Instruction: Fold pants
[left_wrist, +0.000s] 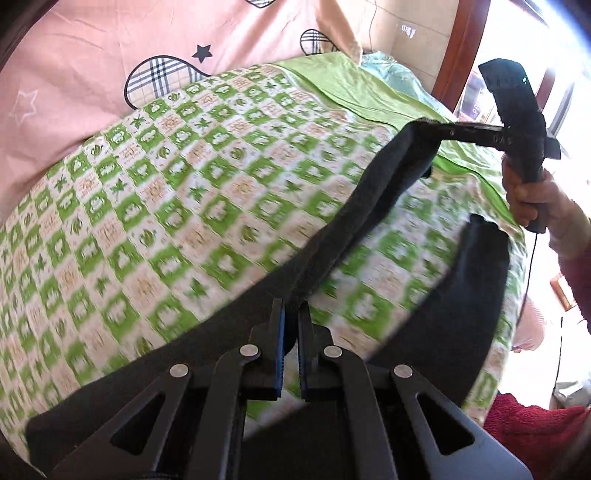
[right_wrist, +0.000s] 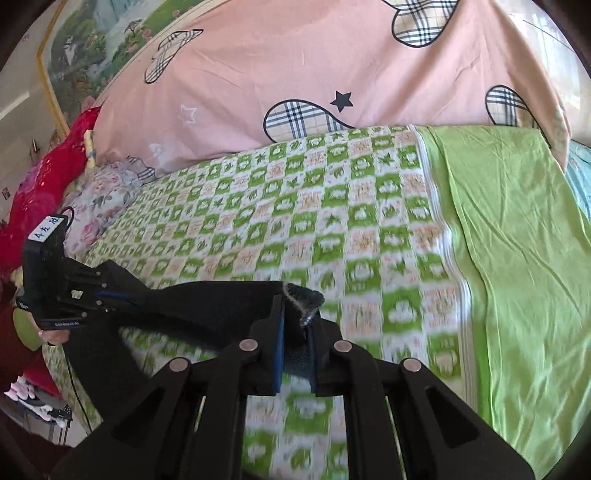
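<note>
The black pants (left_wrist: 354, 221) hang stretched between the two grippers above a bed covered by a green-and-white checked sheet (left_wrist: 177, 206). In the left wrist view, the left gripper (left_wrist: 290, 314) has its blue-padded fingers (left_wrist: 279, 354) pinched on a black edge of the garment at the near middle; from there a band of fabric runs up and to the far right, where the right gripper (left_wrist: 428, 127) clamps its other end, held by the person's hand (left_wrist: 524, 195). More of the black cloth droops in a broad curve below and to the right of the band, over the near right side of the bed. In the right wrist view, the right gripper (right_wrist: 297, 314) has its fingers closed on a thick folded hem whose fuzzy inner side pokes out just beyond the tips, and the cloth stretches left to the left gripper (right_wrist: 122, 297), which bears a white handwritten label (right_wrist: 44, 232) on its body. A plain lime-green sheet (right_wrist: 517, 236) lies along the right side of the bed, a pink quilt (right_wrist: 295, 62) with plaid shapes and stars is heaped along the far side, and a floral pillow (right_wrist: 99, 195) and red bedding (right_wrist: 55, 162) sit at the far left. No containers are visible in either view.
</note>
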